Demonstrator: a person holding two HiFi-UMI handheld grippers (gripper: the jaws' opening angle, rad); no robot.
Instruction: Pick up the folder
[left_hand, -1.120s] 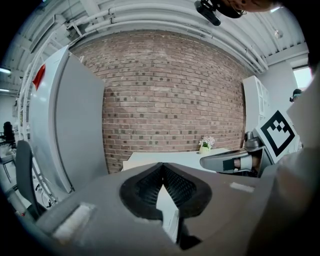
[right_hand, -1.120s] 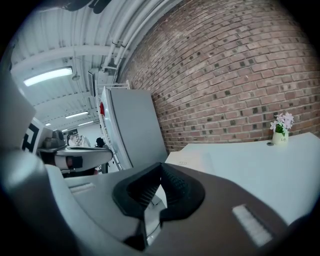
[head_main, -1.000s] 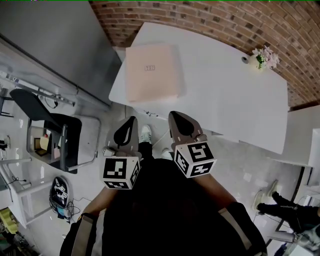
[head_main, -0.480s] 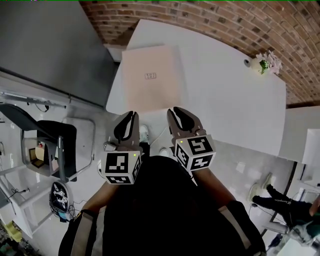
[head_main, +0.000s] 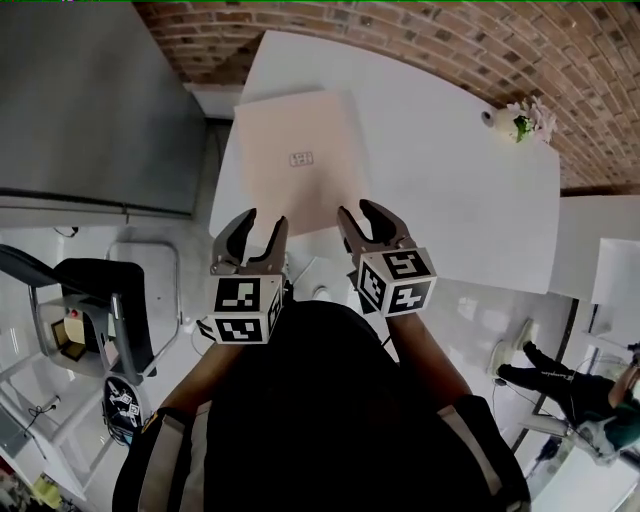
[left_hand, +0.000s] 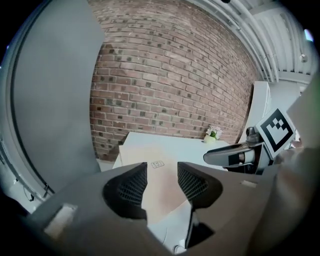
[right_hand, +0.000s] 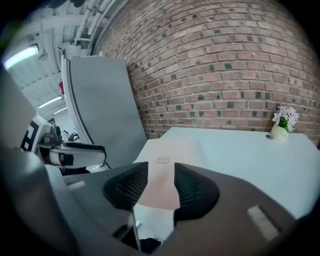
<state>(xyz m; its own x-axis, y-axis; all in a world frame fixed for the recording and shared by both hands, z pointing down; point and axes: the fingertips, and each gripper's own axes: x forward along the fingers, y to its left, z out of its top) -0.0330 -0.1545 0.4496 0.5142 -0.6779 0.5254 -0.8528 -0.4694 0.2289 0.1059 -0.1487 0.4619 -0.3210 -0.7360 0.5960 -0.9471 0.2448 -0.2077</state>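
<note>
Now, folder (head_main: 300, 160): lies flat and closed towards the left end of the surface (head_main: 470, 200), straight ahead of both pairs of jaws, with its near edge close to the surface's near edge.
Left gripper (head_main: 264, 220): jaws stand about half apart, having just been opening. Nothing is between the pads, and they aim at the folder's near left corner, just short of it.
Right gripper (head_main: 360, 210): jaws also stand parted midway, just opened and empty. They sit at the folder's near edge, and no pad presses on it.
Why so: judged, both are readied to take the near edge at two spots, since a wide flat folder would likely sag from one grip.
Surface: white and smooth, with only a small flower pot (head_main: 520, 120) far beyond the right jaws.
Room: a brick wall (head_main: 600, 60) stands behind the surface and a grey panel (head_main: 90, 100) left of the left jaws. A black chair (head_main: 100, 290) stands on the pale floor (head_main: 470, 310).
</note>
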